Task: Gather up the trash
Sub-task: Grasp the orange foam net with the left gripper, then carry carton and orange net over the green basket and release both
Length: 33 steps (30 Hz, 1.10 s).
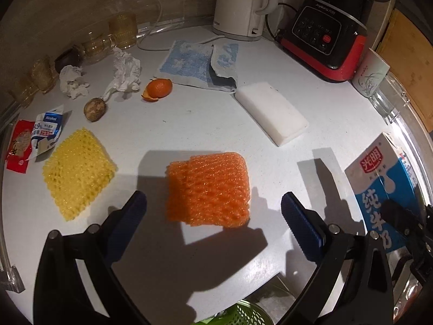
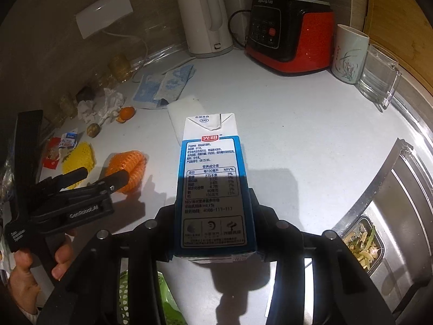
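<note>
My right gripper (image 2: 214, 200) is shut on a blue and white milk carton (image 2: 213, 178), gripping its sides near the base. The carton (image 1: 384, 178) also shows at the right edge of the left wrist view. My left gripper (image 1: 213, 199) is open, its blue pads either side of an orange foam fruit net (image 1: 208, 189) on the white counter and apart from it. From the right wrist, the left gripper (image 2: 104, 174) sits over that net (image 2: 127, 168), with a hand holding it. A yellow foam net (image 1: 78, 170), crumpled tissues (image 1: 124, 70), orange peel (image 1: 158, 89) and wrappers (image 1: 46, 130) lie to the left.
A white block (image 1: 270, 113), blue cloth (image 1: 200, 65), kettle (image 1: 240, 5), red blender (image 1: 324, 35) and cup (image 1: 370, 73) stand at the back. A green basket (image 2: 127, 298) is below the counter edge. A sink with a food container (image 2: 362, 243) is at right. Glasses (image 1: 121, 31) line the left wall.
</note>
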Available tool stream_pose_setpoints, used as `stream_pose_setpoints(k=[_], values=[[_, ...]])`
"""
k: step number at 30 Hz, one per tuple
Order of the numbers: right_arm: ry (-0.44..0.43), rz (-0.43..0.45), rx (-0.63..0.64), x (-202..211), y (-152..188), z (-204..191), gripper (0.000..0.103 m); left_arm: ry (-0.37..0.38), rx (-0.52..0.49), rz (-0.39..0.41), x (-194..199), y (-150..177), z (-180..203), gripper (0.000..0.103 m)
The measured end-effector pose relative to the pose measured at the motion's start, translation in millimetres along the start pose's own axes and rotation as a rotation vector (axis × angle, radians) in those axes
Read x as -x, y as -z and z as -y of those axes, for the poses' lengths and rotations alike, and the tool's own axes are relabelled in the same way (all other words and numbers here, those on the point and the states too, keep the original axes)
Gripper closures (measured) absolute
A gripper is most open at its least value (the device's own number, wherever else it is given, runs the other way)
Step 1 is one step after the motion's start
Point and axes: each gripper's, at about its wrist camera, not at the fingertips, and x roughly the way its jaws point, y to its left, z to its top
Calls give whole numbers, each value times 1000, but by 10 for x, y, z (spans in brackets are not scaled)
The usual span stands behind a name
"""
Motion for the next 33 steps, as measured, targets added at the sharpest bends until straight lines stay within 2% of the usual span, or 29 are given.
stream_pose_setpoints(k=[4,7,9,11,15,17,26,33], values=[[-12,-3,-6,8,-26,49,60,1,7,-29,-161,-82,32,11],[-26,-7,-23,-16,-46,83,60,-1,10,-67,-287,-116,33,25],[-32,-8,-30,-27,-51,90,60,-2,19,-91,-367,-123,24,40],[-37,-9,-27,-30,-49,77,60,-26,15,-76,-374,-139,10,47],[-36,-5,-23,-4,-37,51,60,-15,6,-66,-327,-162,-3,65],[-36,0,-22,23,-22,35,60,-14,3,-57,-277,-154,-12,70],[-43,28,-3,303,158,-176,60,-2,-4,8,245,39,-78,73],[-60,56,32,706,560,-468,60,15,-16,59,947,559,-162,73]])
